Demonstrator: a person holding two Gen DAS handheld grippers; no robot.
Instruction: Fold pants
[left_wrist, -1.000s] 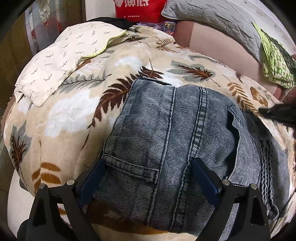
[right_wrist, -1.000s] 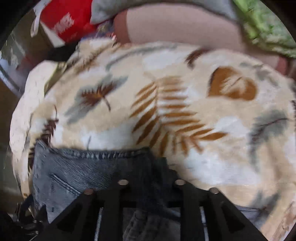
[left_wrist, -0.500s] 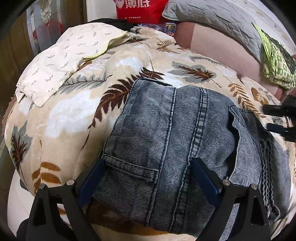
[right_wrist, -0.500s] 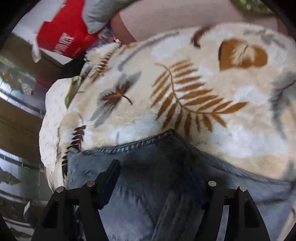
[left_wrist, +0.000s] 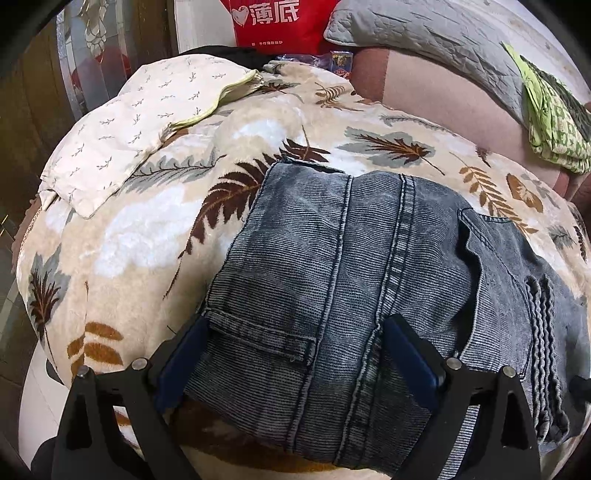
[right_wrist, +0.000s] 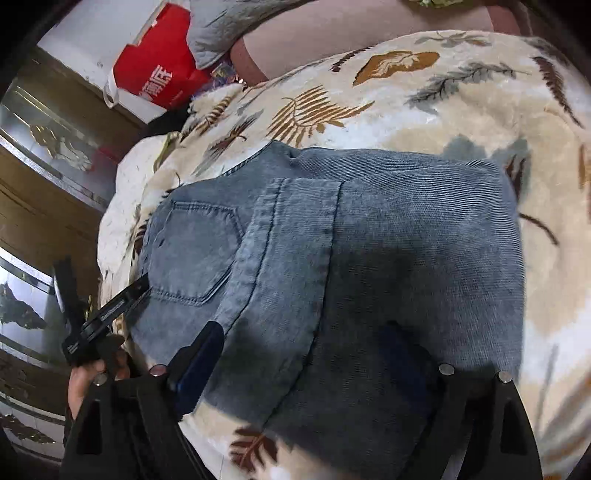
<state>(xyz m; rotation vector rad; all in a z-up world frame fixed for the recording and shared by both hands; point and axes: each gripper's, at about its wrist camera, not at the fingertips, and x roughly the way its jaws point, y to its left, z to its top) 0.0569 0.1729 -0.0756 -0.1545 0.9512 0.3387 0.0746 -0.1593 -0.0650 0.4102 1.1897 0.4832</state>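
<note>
Folded grey-blue jeans (left_wrist: 369, 277) lie flat on a leaf-print blanket (left_wrist: 129, 240). My left gripper (left_wrist: 297, 354) stands open at their near edge, its blue-padded fingers (left_wrist: 184, 362) wide apart with flat denim between them and not pinched. In the right wrist view the jeans (right_wrist: 369, 240) fill the middle, back pocket to the left. My right gripper (right_wrist: 303, 354) hovers over their near part; its jaws are opening and the pads press on nothing. The left gripper (right_wrist: 107, 314) shows there too, held by a hand (right_wrist: 85, 384) at the jeans' left edge.
A cream twig-print cloth (left_wrist: 147, 122) lies on the blanket's far left. Behind are a red bag (left_wrist: 273, 22), a grey quilted pillow (left_wrist: 424, 40) and a green patterned cloth (left_wrist: 554, 122). Wooden cabinets with glass panels (right_wrist: 37, 147) stand beside the bed.
The right gripper let go of the jeans' edge, spread its jaws and drew back, so much more denim now shows. It has left the left view's right edge. The left gripper stayed put.
</note>
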